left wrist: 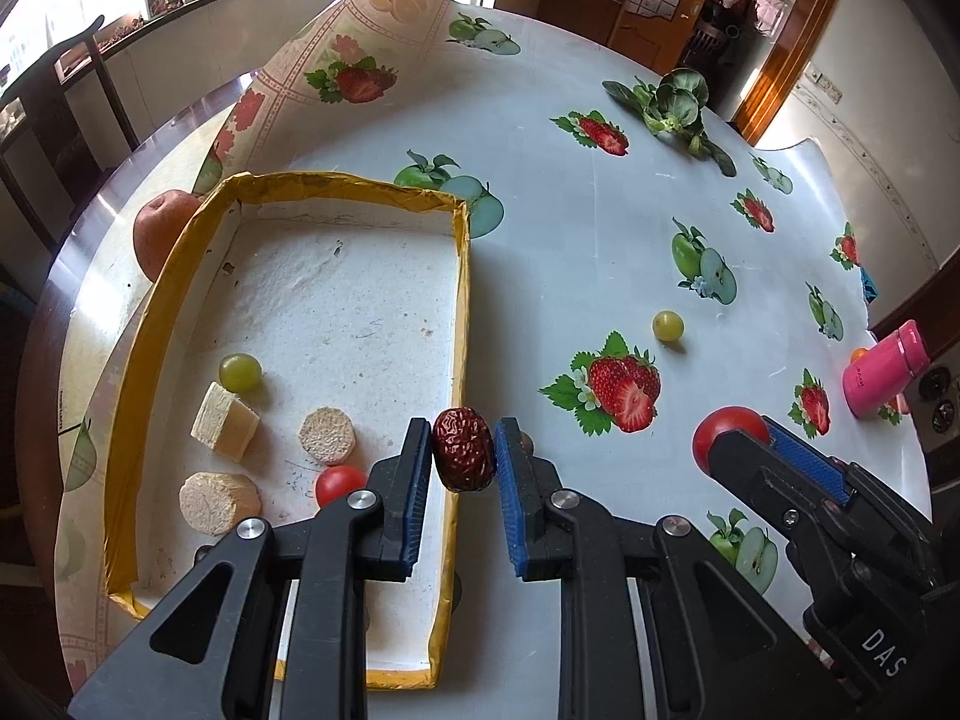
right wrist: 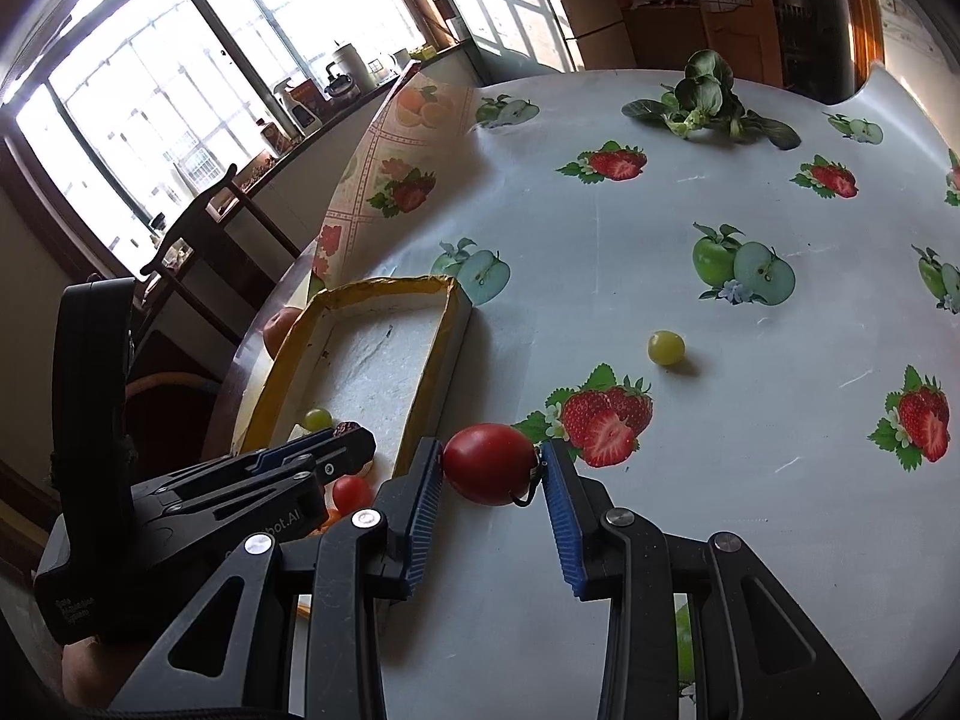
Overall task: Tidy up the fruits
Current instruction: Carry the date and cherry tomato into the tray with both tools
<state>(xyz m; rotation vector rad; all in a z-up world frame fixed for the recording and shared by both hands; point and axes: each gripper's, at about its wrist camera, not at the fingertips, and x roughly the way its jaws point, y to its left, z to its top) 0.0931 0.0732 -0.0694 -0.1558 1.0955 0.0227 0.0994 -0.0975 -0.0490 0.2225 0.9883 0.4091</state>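
Wrinkled dark-red jujube point(left wrist: 463, 450) sits pinched btw the blue pads of the left gripper point(left wrist: 463, 455), both pads touching it, right over the tray's near-right rim. Tray point(left wrist: 180, 252) = white foam w/ yellow tape on the rim, lying on the fruit-print tablecloth point(left wrist: 576, 228). Inside the tray, near-left area: green grape point(left wrist: 239, 372), small red tomato point(left wrist: 339, 483) partly behind the left finger, plus three pale foam-like chunks, one wedge-shaped point(left wrist: 225, 429) and two roundish point(left wrist: 327, 437) point(left wrist: 219, 503). Peach-coloured fruit point(left wrist: 159, 234) rests outside the tray against its far-left wall.

Right gripper point(right wrist: 492, 471) has a bigger red tomato point(right wrist: 489, 463) btw its pads. Left pad is on the tomato; the right pad is at its stem end, contact there hard to confirm. So: holding or just closing, can't tell if it's lifted off the cloth. It sits just right of the tray's right wall point(right wrist: 435, 360). From the left wrist cam the same tomato point(left wrist: 723, 435) shows past the right gripper's finger tip.

Loose yellow-green grape point(right wrist: 666, 348) lies on the cloth, well apart from the tray, beyond a printed strawberry. Leafy green veg point(right wrist: 708, 99) at the far side of the table. Pink cylinder bottle point(left wrist: 885, 369) near the right edge, tilted; something small and orange right behind it, too hidden to ID.
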